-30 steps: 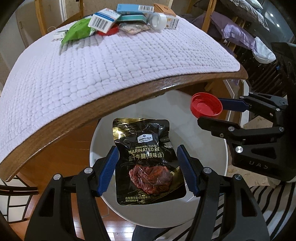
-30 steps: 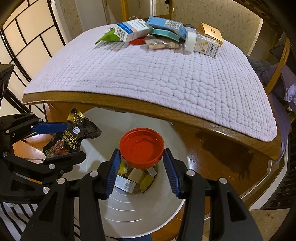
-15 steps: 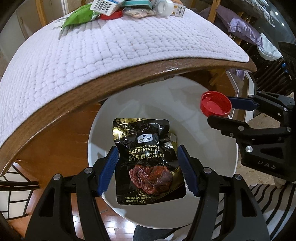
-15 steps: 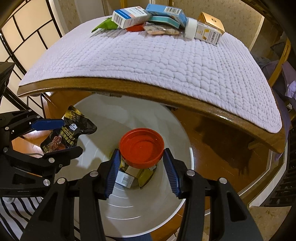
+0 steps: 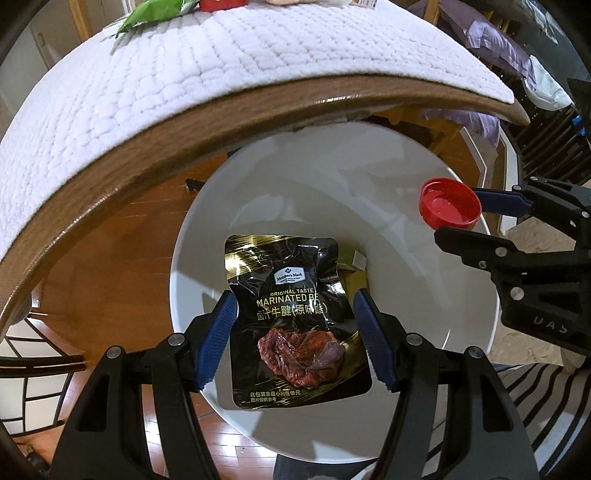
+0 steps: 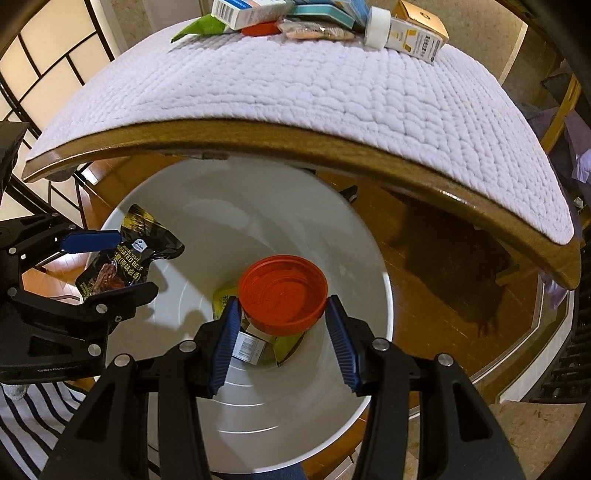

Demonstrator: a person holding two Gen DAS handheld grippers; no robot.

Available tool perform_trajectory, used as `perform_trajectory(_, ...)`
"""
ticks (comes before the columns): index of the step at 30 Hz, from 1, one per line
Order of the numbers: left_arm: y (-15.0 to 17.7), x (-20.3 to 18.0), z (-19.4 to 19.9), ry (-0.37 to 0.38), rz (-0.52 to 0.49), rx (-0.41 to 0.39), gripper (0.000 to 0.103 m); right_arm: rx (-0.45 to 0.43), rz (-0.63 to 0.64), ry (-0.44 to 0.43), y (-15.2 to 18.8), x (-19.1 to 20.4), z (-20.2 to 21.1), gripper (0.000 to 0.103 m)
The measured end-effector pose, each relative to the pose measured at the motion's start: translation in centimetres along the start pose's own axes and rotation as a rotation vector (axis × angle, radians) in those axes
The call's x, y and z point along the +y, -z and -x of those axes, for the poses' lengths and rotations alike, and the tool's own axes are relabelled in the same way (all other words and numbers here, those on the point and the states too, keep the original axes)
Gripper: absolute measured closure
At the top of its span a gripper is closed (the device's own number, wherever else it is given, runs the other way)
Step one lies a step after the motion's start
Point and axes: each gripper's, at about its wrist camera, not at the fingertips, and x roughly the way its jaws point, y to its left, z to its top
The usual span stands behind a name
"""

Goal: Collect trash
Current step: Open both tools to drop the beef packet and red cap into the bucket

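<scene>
My left gripper is shut on a black marinated beef pouch and holds it over the white bin. My right gripper is shut on a red jar lid above the same bin. Each gripper shows in the other's view: the right gripper with the lid, the left gripper with the pouch. Several boxes and wrappers lie at the bin's bottom. More trash is piled at the table's far edge.
The round wooden table with a white quilted cover overhangs the bin's far rim. Wooden floor surrounds the bin. A striped rug lies to the right, chairs and purple fabric behind.
Both grippers have moved down and back from the table, lower over the bin. The pouch and the lid are still held.
</scene>
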Motion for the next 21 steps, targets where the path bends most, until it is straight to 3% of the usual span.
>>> perform_trajectory(11, -0.41, -0.18, -0.30, -0.006, 0.012, 0.012, 0.036, 0.013, 0.001, -0.010, 0.05, 0.69, -1.01, 0.056)
perform_trajectory(14, -0.38, -0.05, -0.46, -0.010, 0.015, 0.019, 0.036, 0.001, -0.007, -0.016, 0.11, 0.73, -0.98, 0.042)
perform_trajectory(17, -0.28, 0.07, -0.67, 0.000, 0.026, 0.026, 0.035, -0.002, -0.003, -0.014, 0.02, 0.80, -0.94, 0.041)
perform_trajectory(21, -0.46, 0.05, -0.62, 0.002, 0.029, 0.019, 0.026, 0.001, -0.006, -0.015, -0.12, 0.96, -0.88, 0.041)
